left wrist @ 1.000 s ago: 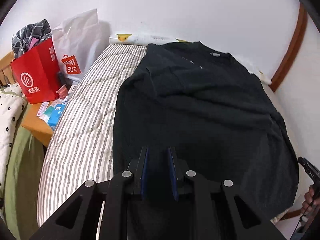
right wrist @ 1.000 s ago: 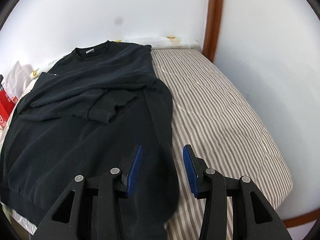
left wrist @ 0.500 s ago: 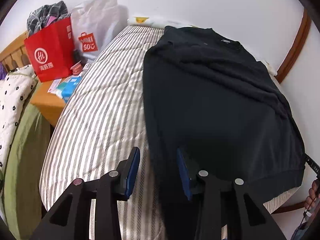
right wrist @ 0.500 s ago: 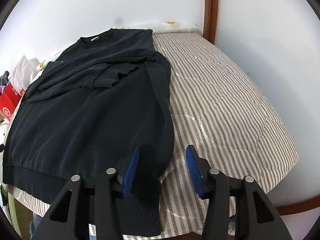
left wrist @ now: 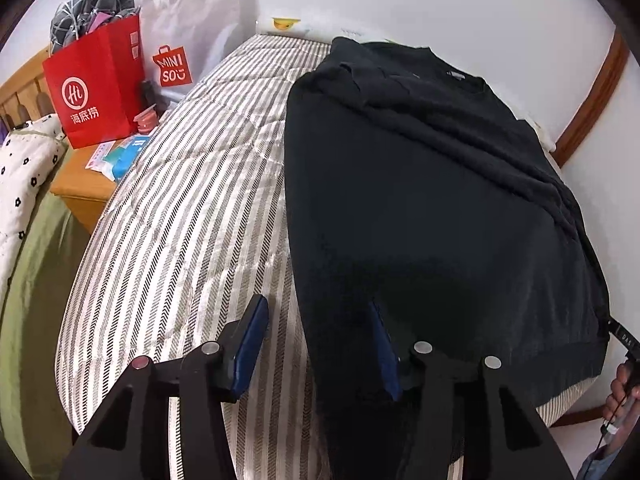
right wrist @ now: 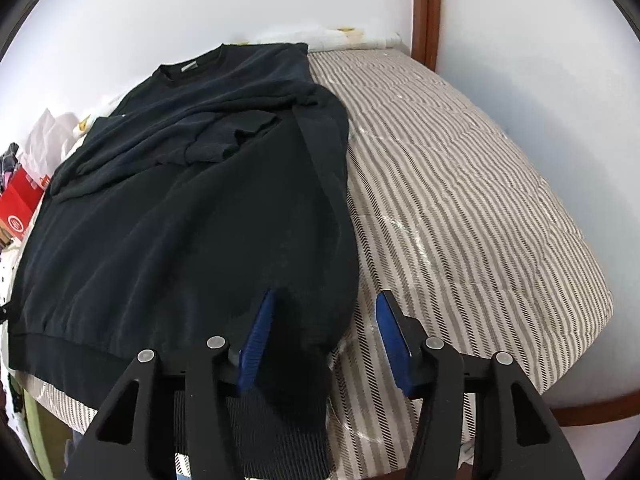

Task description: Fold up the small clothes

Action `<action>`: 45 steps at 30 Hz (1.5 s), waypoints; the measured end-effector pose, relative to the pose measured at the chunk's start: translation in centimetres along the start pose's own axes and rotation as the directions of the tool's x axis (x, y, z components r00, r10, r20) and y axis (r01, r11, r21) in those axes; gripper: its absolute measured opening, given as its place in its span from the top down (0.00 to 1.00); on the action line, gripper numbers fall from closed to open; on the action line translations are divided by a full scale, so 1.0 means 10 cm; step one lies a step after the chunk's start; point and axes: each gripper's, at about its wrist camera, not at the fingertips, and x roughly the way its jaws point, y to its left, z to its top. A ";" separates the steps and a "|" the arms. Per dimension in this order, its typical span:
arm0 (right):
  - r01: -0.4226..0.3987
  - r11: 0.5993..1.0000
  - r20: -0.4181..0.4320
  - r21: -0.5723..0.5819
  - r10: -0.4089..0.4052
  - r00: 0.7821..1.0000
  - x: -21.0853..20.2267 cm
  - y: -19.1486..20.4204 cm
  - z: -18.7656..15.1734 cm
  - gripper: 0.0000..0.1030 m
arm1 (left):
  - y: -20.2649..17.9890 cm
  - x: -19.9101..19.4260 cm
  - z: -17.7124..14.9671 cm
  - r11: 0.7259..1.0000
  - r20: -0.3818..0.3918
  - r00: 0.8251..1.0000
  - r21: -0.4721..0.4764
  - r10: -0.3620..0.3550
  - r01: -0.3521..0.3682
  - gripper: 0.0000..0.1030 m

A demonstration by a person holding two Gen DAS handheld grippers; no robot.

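A black sweatshirt [left wrist: 420, 208] [right wrist: 192, 216] lies flat on the striped mattress [left wrist: 192, 200] [right wrist: 460, 184], collar toward the wall and both sleeves folded across the chest. My left gripper [left wrist: 318, 342] hangs over the garment's near left edge. Its jaws are opening, and the cloth's edge runs between the blue pads without being pressed. My right gripper [right wrist: 326, 340] stands open over the near right corner. The hem corner sits between its pads, brushing the left pad [right wrist: 256, 344] and apart from the right one. The ribbed hem droops over the mattress's front edge.
A red paper bag [left wrist: 96, 92] and a white shopping bag [left wrist: 188, 32] stand on a wooden bedside table [left wrist: 84, 188] left of the mattress, next to green bedding [left wrist: 28, 280]. White walls with wooden trim [right wrist: 426, 8] close the far side. A hand [left wrist: 622, 388] shows at the right edge.
The left gripper slid left from over the sweatshirt's body to its left edge and sank, its jaws spreading wide. The right gripper sank toward the near right corner and widened slightly.
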 end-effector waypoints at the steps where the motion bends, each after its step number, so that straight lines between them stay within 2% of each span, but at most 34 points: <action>1: -0.001 1.000 -0.002 0.002 0.001 1.000 0.03 0.00 0.00 0.51 | -0.01 0.01 0.00 1.000 0.011 1.000 0.008 0.008 -0.008 0.54; 6: 0.041 0.999 0.014 -0.033 -0.040 0.999 0.10 0.13 0.01 0.53 | -0.08 0.04 0.00 0.997 0.043 0.998 0.057 0.046 -0.048 0.54; 10: 0.043 0.999 0.022 -0.030 -0.042 0.999 0.13 0.16 0.03 0.53 | -0.12 0.07 0.02 0.993 0.056 0.995 0.079 0.078 -0.083 0.54; 15: 0.025 0.999 0.014 -0.028 -0.024 1.000 0.17 0.15 0.10 0.54 | -0.08 0.09 0.06 0.996 0.059 0.996 0.064 0.063 -0.067 0.53; 18: 0.025 0.999 0.016 -0.034 -0.024 1.000 0.20 0.17 0.14 0.54 | -0.09 0.11 0.08 0.995 0.056 0.997 0.072 0.061 -0.065 0.46; 21: 0.027 0.999 0.016 -0.037 -0.027 1.000 0.23 0.19 0.17 0.54 | -0.17 0.15 0.09 0.989 0.049 0.996 0.121 0.080 -0.085 0.40; 27: 0.016 0.999 0.000 -0.034 -0.016 1.000 0.27 0.19 0.23 0.53 | -0.13 0.14 0.08 0.993 0.056 0.997 0.098 0.053 -0.059 0.40; 30: 0.017 0.999 0.002 -0.030 -0.017 1.000 0.27 0.20 0.23 0.53 | -0.15 0.14 0.07 0.992 0.062 0.996 0.107 0.062 -0.068 0.40; 32: 0.018 0.999 0.005 -0.029 -0.018 1.000 0.27 0.20 0.22 0.53 | -0.17 0.14 0.05 0.991 0.071 0.995 0.107 0.074 -0.081 0.46; 34: 0.018 0.999 0.009 -0.032 -0.018 1.000 0.27 0.20 0.21 0.54 | -0.18 0.12 0.04 0.992 0.076 0.995 0.105 0.057 -0.065 0.65; 35: 0.017 0.999 0.012 -0.035 -0.016 1.000 0.26 0.20 0.21 0.55 | -0.18 0.11 0.04 0.993 0.074 0.996 0.103 0.046 -0.054 0.69; 37: 0.009 0.999 0.019 -0.043 -0.008 1.000 0.25 0.22 0.19 0.61 | -0.18 0.11 0.04 0.995 0.070 0.997 0.092 0.033 -0.039 0.78; 40: -0.003 0.998 0.029 -0.068 0.005 1.000 0.22 0.28 0.16 0.77 | -0.16 0.12 0.06 0.998 0.052 0.999 0.065 0.004 -0.007 0.91; 42: -0.005 0.996 0.046 -0.084 0.009 0.999 0.21 0.32 0.12 0.88 | -0.11 0.12 0.07 0.999 0.031 0.999 0.027 -0.027 0.026 0.92; 45: -0.008 0.997 0.054 -0.083 0.013 0.998 0.20 0.31 0.10 0.93 | -0.02 0.09 0.10 0.996 0.014 0.997 -0.047 -0.077 0.077 0.93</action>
